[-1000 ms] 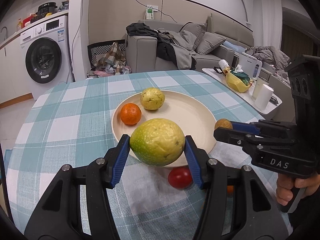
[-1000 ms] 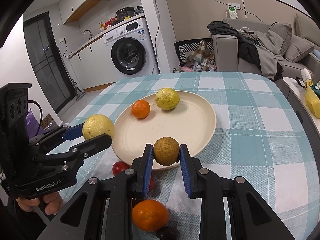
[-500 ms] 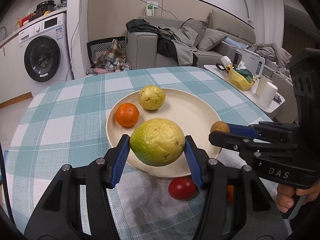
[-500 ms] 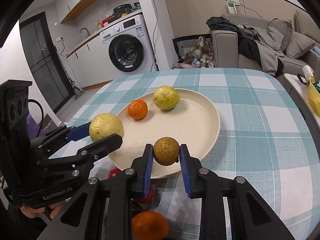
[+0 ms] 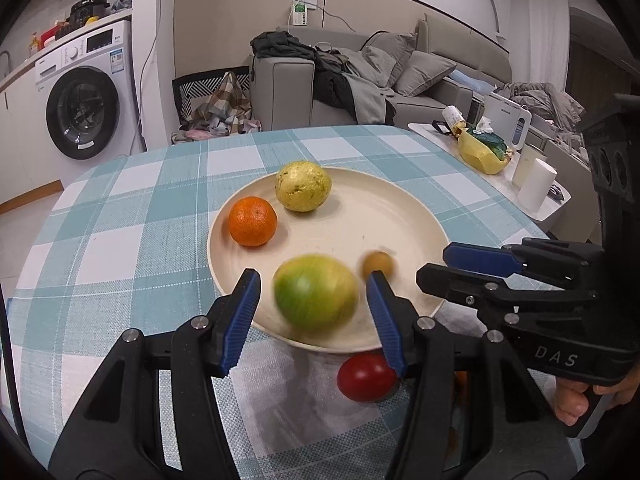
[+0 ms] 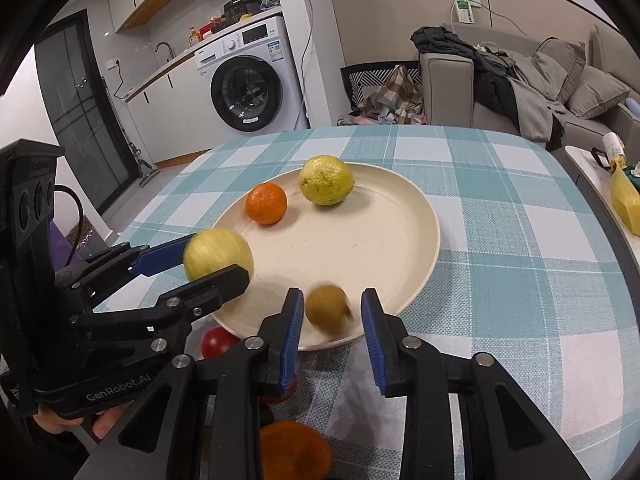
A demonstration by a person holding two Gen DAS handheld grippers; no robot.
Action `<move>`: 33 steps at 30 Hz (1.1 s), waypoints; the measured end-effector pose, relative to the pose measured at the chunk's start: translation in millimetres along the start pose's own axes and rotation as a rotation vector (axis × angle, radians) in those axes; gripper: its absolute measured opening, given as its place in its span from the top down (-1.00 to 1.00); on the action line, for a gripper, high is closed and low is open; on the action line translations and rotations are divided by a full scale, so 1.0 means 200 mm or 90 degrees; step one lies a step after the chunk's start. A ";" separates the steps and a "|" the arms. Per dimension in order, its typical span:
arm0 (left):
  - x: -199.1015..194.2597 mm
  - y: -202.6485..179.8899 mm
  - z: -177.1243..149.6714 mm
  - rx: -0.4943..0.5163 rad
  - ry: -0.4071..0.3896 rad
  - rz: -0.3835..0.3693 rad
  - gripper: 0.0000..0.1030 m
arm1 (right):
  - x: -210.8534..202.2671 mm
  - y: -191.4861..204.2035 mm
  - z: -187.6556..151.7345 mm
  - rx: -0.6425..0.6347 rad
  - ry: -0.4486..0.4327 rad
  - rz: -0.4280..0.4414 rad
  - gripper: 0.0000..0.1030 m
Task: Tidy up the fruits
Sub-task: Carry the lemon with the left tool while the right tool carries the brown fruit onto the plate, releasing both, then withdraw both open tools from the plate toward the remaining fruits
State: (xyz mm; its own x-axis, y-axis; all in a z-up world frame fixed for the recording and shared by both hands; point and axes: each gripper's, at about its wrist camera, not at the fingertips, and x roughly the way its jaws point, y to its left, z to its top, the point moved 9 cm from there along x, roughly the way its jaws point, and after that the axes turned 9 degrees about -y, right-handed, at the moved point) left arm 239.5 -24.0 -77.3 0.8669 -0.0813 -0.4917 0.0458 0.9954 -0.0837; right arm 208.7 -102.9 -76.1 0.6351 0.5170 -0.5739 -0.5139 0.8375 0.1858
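Round cream plate (image 6: 420, 216): left gripper (image 5: 314, 306) parted around blurred yellow-green guava (image 5: 316, 298); right gripper (image 6: 330, 322), jaws just opening, clear of small brown fruit (image 6: 328, 306) at 6 o'clock.

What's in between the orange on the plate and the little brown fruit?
Nothing: bare plate runs from the orange to the little brown fruit. The right wrist view shows it too.
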 end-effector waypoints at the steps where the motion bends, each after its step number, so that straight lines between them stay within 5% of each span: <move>1: -0.01 0.00 0.00 0.001 -0.002 -0.002 -0.03 | -0.01 0.00 0.00 0.001 -0.002 -0.001 0.24; 6: -0.08 0.03 0.01 -0.002 -0.012 0.010 -0.41 | -0.06 -0.03 0.01 0.002 -0.014 -0.007 -0.09; 8: -0.12 0.05 0.01 -0.006 -0.014 0.015 -0.56 | -0.08 -0.03 0.01 0.000 -0.014 -0.010 -0.42; 9: -0.13 0.05 0.00 -0.009 -0.015 0.018 -0.58 | -0.09 -0.03 0.01 -0.001 -0.016 -0.012 -0.66; 14: -0.21 0.09 -0.02 -0.018 -0.014 0.033 -0.67 | -0.15 -0.05 0.01 -0.005 -0.029 -0.019 -0.98; 18: -0.27 0.11 -0.03 -0.025 -0.018 0.045 -0.97 | -0.18 -0.07 0.00 -0.007 -0.025 -0.022 -1.00; 33: -0.36 0.11 -0.12 -0.026 -0.011 0.052 -0.98 | -0.26 -0.09 -0.08 -0.005 0.002 -0.022 -1.00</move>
State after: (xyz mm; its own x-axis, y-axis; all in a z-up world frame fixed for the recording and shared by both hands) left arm 165.9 3.2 -63.9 0.8751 0.0016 -0.4840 -0.0453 0.9959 -0.0787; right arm 176.2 -148.3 -63.5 0.6511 0.4869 -0.5823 -0.4963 0.8535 0.1587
